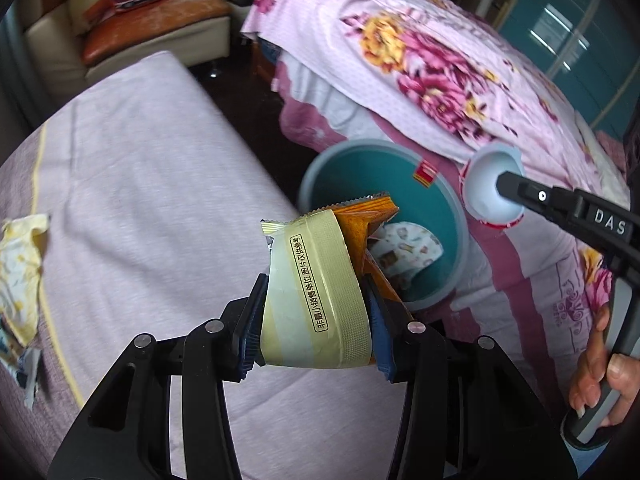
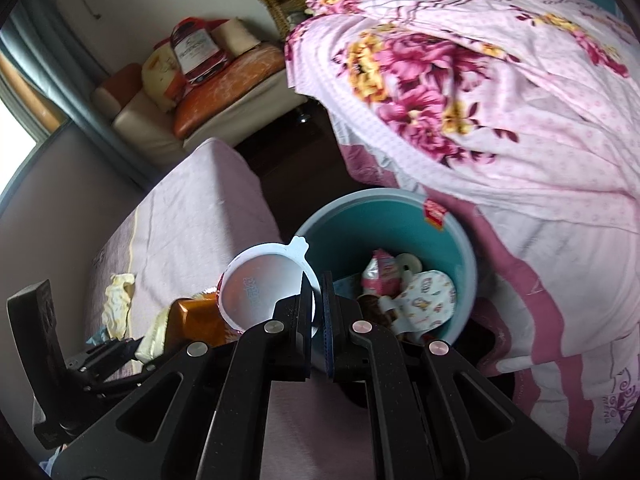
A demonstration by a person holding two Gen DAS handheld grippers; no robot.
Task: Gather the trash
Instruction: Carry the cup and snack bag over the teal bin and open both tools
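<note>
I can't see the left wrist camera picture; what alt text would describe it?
The left gripper clamps a yellow and orange snack packet above a teal bin that already holds trash. At right, the right gripper pinches a white cup near the bin's rim, beside a flowered quilt.

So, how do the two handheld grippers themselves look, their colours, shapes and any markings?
Both are matte black plastic linkages with triangular cut-outs and round silver pivot pins. The left gripper has blue ribbed pads on its fingers; the right gripper has dark blue pads too. Seen from the left wrist view, the right one bears white letters "DAS" and a grey handle. No sleeve or cable is visible.
</note>
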